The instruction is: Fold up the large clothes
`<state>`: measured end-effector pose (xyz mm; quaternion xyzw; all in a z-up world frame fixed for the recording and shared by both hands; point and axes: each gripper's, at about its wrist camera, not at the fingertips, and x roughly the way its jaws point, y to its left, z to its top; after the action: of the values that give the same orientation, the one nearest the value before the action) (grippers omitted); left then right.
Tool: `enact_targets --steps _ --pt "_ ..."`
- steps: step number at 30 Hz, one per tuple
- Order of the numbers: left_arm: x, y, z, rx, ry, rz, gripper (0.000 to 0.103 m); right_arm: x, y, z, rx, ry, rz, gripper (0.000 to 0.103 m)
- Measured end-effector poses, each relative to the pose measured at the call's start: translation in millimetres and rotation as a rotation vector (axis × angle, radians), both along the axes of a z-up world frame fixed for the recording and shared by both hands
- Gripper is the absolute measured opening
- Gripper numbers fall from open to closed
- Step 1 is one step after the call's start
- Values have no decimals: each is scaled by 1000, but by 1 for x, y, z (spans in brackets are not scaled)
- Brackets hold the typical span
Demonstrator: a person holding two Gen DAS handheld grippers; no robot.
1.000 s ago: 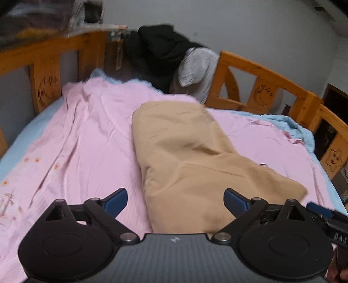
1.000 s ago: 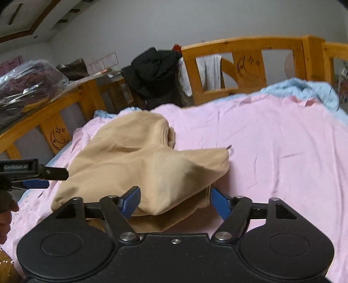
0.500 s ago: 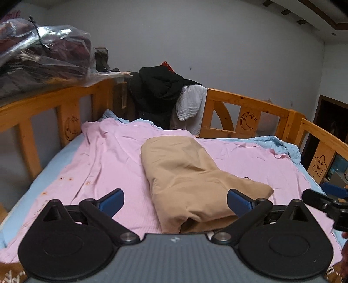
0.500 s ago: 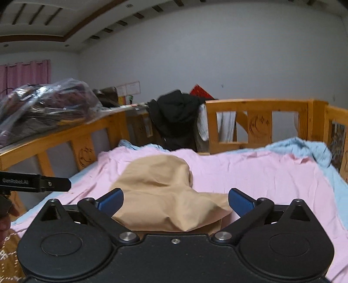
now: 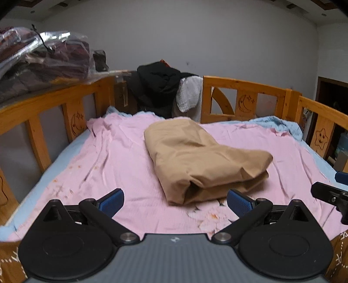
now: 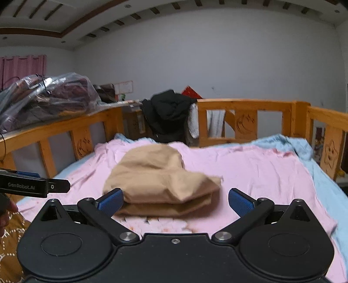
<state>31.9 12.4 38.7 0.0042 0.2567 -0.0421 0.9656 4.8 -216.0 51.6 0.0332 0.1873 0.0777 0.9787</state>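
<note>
1. Tan garment (image 5: 202, 159) lies folded mid-bed on the pink sheet (image 5: 121, 165), so the fold looks done.
2. We hold left gripper (image 5: 175, 201) & right gripper (image 6: 175, 201) spread, empty, short of it, prob. to leave the folds alone.

left claw (image 5: 175, 201): black, blue ribbed pads | right claw (image 6: 175, 201): black, silver pivot screws

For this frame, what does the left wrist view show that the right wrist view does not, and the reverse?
Only the left wrist view shows the dark doorway and the right gripper at its right edge. Only the right wrist view shows the pink curtain, the ceiling beams and the left gripper at its left edge. Both show the folded tan garment on the pink sheet, the wooden rail and the black clothes.
</note>
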Motion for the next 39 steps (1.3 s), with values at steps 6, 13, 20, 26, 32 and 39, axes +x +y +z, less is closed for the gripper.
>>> enact_targets --steps 6,13,20,26,32,39 --pt "-2 -8 -15 -10 22 -15 102 5 -9 -18 46 79 -16 102" --pt "-3 -10 -18 5 31 -9 102 9 -12 -25 63 107 -27 102" --pt "-3 -6 -18 -10 29 11 102 12 -11 -27 69 124 -29 102" --pt "-4 -4 -17 -12 27 15 102 12 -9 -27 60 121 -20 102" --pt "-3 -4 -17 -14 31 21 102 12 -9 -27 60 122 -17 102" --pt "-4 -4 -17 -11 29 21 102 12 -11 -28 69 127 -25 102"
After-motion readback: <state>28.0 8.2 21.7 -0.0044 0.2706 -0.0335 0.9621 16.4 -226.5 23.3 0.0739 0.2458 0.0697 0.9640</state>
